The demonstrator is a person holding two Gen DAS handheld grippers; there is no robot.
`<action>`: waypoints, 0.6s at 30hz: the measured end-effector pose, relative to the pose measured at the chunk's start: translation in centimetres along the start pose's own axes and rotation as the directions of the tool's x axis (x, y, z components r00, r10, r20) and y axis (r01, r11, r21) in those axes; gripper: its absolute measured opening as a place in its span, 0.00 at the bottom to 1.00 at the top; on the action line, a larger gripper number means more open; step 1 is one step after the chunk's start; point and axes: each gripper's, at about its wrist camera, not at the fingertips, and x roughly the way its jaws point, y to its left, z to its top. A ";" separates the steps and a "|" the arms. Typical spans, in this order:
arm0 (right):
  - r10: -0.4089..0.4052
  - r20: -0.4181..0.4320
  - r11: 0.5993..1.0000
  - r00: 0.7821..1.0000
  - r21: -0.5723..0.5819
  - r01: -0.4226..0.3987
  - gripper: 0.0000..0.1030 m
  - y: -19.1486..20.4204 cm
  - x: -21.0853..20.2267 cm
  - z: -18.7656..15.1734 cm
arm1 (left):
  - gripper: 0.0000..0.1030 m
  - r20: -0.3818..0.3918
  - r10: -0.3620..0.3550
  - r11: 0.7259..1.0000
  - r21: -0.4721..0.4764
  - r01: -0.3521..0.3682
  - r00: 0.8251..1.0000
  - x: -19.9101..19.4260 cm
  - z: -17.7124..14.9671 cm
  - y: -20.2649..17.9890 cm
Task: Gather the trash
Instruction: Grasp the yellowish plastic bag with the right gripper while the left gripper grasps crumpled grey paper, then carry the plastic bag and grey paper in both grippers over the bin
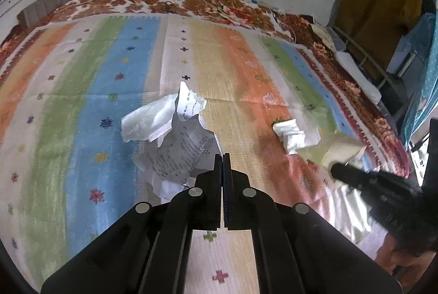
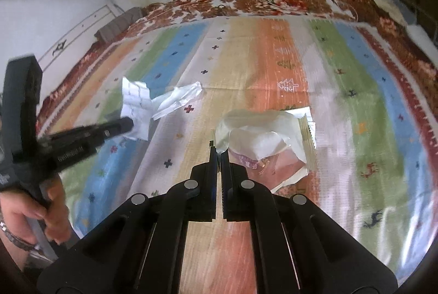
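The left hand-held gripper (image 1: 222,157) is pinching a crumpled white printed paper sheet (image 1: 180,151), with a soft white tissue (image 1: 147,122) hanging beside it, above the middle of the bed's striped multicoloured mat (image 1: 82,107); the right hand-held gripper (image 2: 217,153) pinches a thin crinkled white-and-pink plastic wrapper (image 2: 260,146) nearer the mat's right edge. All 3 pieces look feather-light, limp and easily torn or slipped, so a bunched fold or firm edge is the best hold. Both tools slant steeply down toward the bed, side by side, a hand (image 2: 52,209) gripping the left handle.
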 end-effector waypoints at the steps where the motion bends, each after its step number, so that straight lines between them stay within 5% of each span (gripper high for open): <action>1: -0.008 0.000 1.000 1.000 -0.012 0.008 0.02 0.3 -0.4 -0.2 | 0.00 0.005 -0.003 1.000 -0.003 0.003 1.000 -0.5 0.0 0.0; 18: -0.021 0.002 0.997 1.000 -0.068 0.021 0.02 3.6 -7.1 -4.1 | 0.00 -0.018 -0.100 0.994 -0.041 0.099 0.995 -7.8 -3.4 -2.0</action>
